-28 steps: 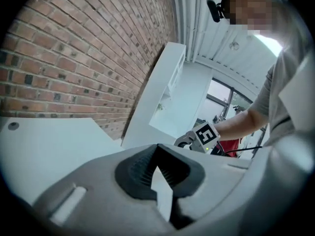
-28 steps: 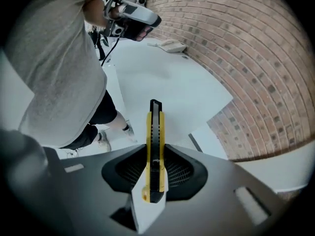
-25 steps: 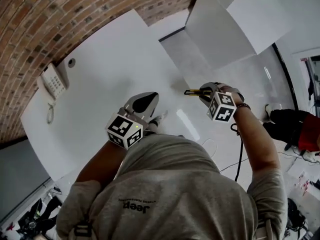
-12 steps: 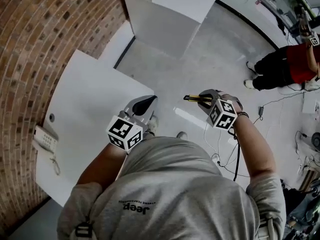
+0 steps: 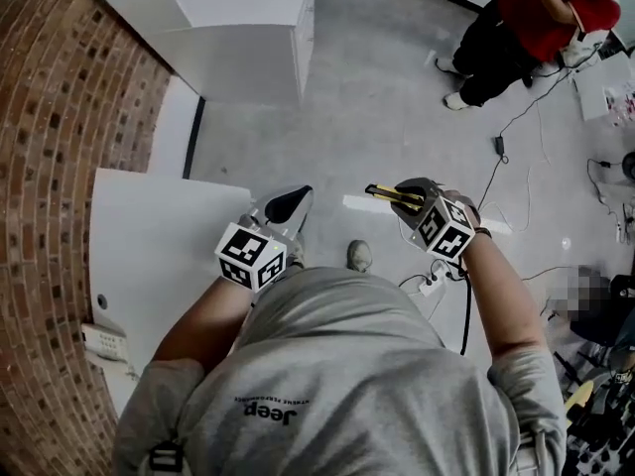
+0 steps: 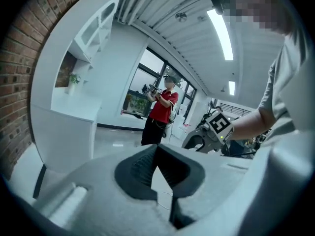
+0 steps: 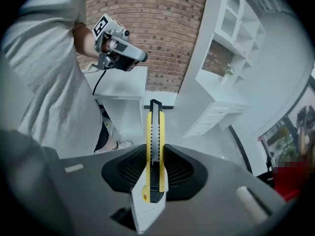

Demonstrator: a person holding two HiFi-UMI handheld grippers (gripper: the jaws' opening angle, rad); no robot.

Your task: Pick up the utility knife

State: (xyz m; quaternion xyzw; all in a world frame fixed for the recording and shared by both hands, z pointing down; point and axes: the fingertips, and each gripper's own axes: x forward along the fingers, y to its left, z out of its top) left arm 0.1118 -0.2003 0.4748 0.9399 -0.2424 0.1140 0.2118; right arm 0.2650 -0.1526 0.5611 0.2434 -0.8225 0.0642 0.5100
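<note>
utility knife [image 7: 153,151] gripped in right claw [image 7: 156,168], tip outward

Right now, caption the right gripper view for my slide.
Right gripper clamped on a yellow utility knife, with a brick wall and a white cabinet beyond.

The head camera looked steeply down on the left tool [image 5: 288,204] and right tool [image 5: 402,194], each tool's camera rode close behind its own jaws, and each faced across to the other tool, the right also sharing the brick wall [image 7: 147,23] with the head view.
</note>
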